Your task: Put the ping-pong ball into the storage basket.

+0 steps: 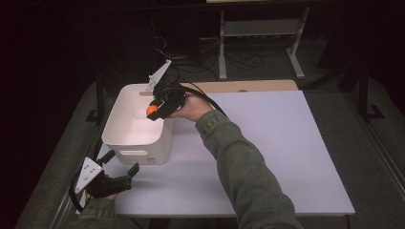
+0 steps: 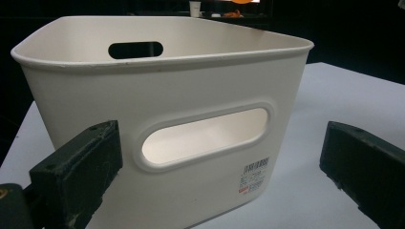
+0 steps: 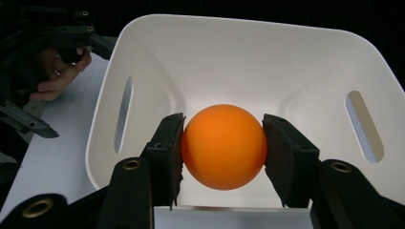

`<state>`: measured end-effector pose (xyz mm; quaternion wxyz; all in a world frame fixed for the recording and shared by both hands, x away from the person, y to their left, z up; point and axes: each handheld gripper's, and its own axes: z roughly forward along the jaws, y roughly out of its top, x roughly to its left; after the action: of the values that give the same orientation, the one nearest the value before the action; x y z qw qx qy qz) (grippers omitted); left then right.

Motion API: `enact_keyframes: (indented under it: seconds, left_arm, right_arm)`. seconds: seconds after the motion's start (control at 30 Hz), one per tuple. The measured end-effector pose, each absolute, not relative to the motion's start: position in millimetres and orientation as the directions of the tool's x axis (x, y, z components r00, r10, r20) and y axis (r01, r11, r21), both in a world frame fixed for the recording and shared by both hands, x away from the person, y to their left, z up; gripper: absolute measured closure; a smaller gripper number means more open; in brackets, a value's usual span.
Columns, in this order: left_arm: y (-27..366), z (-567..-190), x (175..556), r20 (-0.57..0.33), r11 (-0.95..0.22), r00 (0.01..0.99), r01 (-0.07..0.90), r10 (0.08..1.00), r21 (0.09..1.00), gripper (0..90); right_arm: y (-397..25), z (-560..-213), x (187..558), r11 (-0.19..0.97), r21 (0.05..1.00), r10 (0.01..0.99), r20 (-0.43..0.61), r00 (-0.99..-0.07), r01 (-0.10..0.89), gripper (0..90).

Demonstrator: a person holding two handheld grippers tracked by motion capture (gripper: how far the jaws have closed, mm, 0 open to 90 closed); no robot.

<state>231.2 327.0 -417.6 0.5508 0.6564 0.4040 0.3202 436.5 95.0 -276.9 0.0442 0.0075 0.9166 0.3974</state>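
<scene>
Both arms are covered by green-grey sleeves w/ knit cuffs; the right gripper (image 1: 154, 110) and left gripper (image 1: 123, 168) are made black, w/ brass-ringed screw holes; a grey three-cornered plate and black cable are carried by each.

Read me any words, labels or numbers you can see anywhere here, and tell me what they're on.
Sticker on the white bin, low on its near wall beside the handle slot: several lines of small print and a barcode-like block with a red mark, too small and blurred to read.
Orange ball held in the right hand-held gripper: no text on it.
No other readable text.
</scene>
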Motion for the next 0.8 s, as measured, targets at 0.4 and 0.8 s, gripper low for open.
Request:
enact_keyframes:
  seconds: [0.4,0.8]
  left_arm:
    - [327,-418,231,-0.022,-0.07,0.47,0.178,0.882,0.982,0.0]
    - [326,-418,232,-0.021,-0.073,0.468,0.182,0.883,0.981,0.0]
  right_arm:
    - [103,-285,439,0.631,0.774,0.084,0.003,-0.996,0.056,37.2]
    - [85,-287,441,0.644,0.757,0.146,0.018,-0.989,0.109,15.5]
